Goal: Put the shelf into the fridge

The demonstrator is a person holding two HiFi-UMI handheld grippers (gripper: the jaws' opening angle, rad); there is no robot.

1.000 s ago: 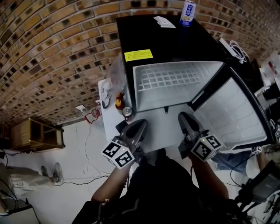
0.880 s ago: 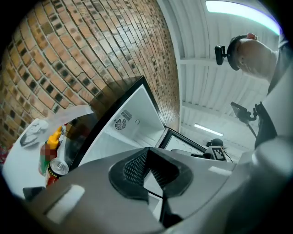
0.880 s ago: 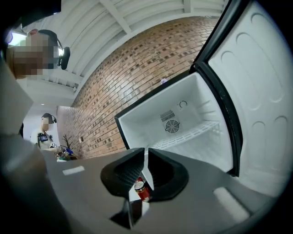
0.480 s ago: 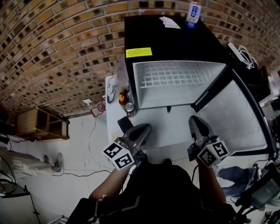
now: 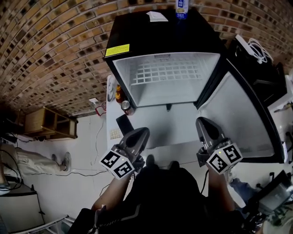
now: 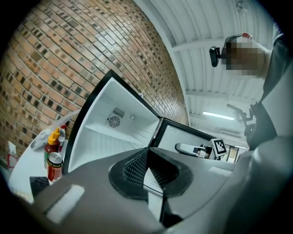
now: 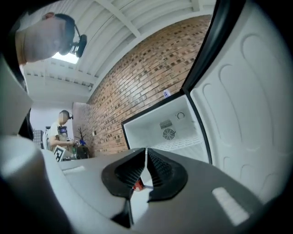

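The black fridge [image 5: 137, 34] stands open, its door [image 5: 238, 119] swung out to the right. A white wire shelf [image 5: 167, 73] lies inside the white compartment, near its back. My left gripper [image 5: 143, 131] hovers in front of the opening, low and to the left, shut with nothing in it. In the left gripper view the left gripper [image 6: 147, 151] points at the fridge interior [image 6: 110, 132]. My right gripper [image 5: 201, 121] is held near the door's inner side. Its jaws are closing and almost meet, with nothing between them, as the right gripper view shows around the right gripper [image 7: 146, 150].
A can [image 5: 124, 105], sauce bottles [image 5: 118, 93] and a dark flat item [image 5: 123, 123] sit on the white table [image 5: 160, 130] left of the fridge. A drink bottle [image 5: 182, 8] and paper [image 5: 158, 16] lie on top. A wooden rack [image 5: 43, 124] stands far left.
The head view has shifted, so the fridge now sits further left and higher in the frame. Both grippers stay low in front of the opening, holding nothing.
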